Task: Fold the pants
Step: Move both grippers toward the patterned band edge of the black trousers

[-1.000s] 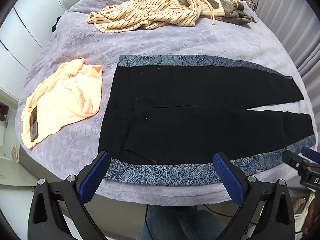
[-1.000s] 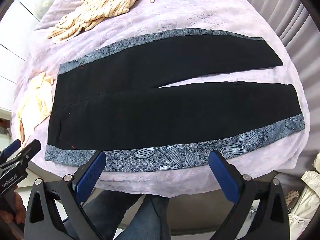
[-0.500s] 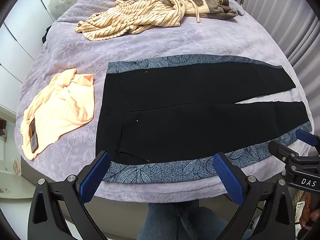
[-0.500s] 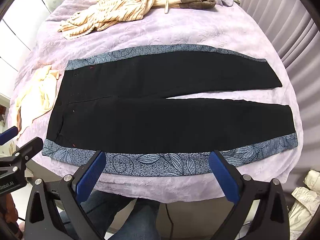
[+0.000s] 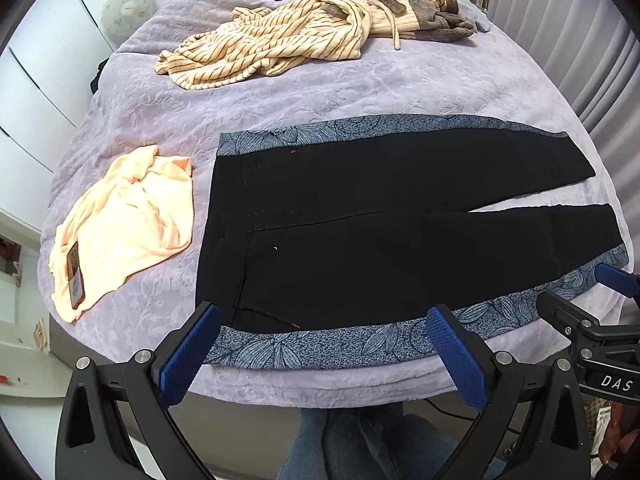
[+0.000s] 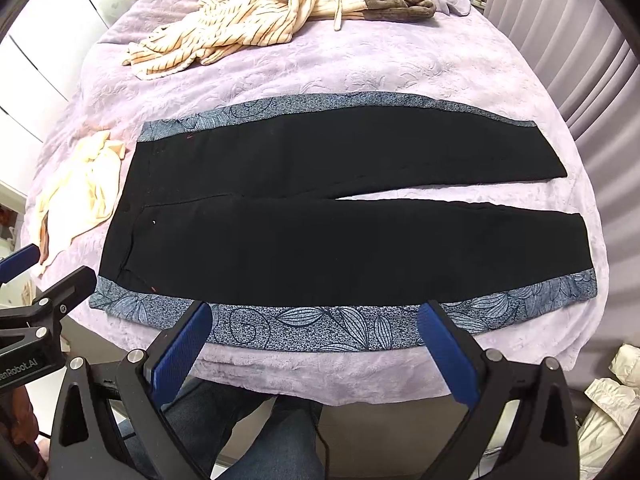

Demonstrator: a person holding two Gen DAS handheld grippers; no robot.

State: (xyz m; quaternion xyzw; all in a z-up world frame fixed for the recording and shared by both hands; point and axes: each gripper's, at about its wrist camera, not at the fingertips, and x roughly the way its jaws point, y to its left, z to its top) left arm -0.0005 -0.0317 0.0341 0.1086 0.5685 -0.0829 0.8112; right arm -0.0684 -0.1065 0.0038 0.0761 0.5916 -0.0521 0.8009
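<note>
Lavender bed (image 5: 320, 92), black pants (image 5: 400, 232) laid flat, peach garment (image 5: 132, 212), striped robe (image 5: 280, 44)

The pants (image 6: 340, 232) were matt black cloth with speckled, leaf-printed blue-grey side strips. The bedspread (image 5: 320, 96) looked plush, with an embossed floral texture. The striped garment (image 5: 276, 48) seemed fleecy, the peach top (image 5: 128, 216) soft and thin. Both grippers had matt black plastic arms, ribbed blue pads (image 5: 456, 356) and shiny metal screws (image 6: 135, 357)
</note>
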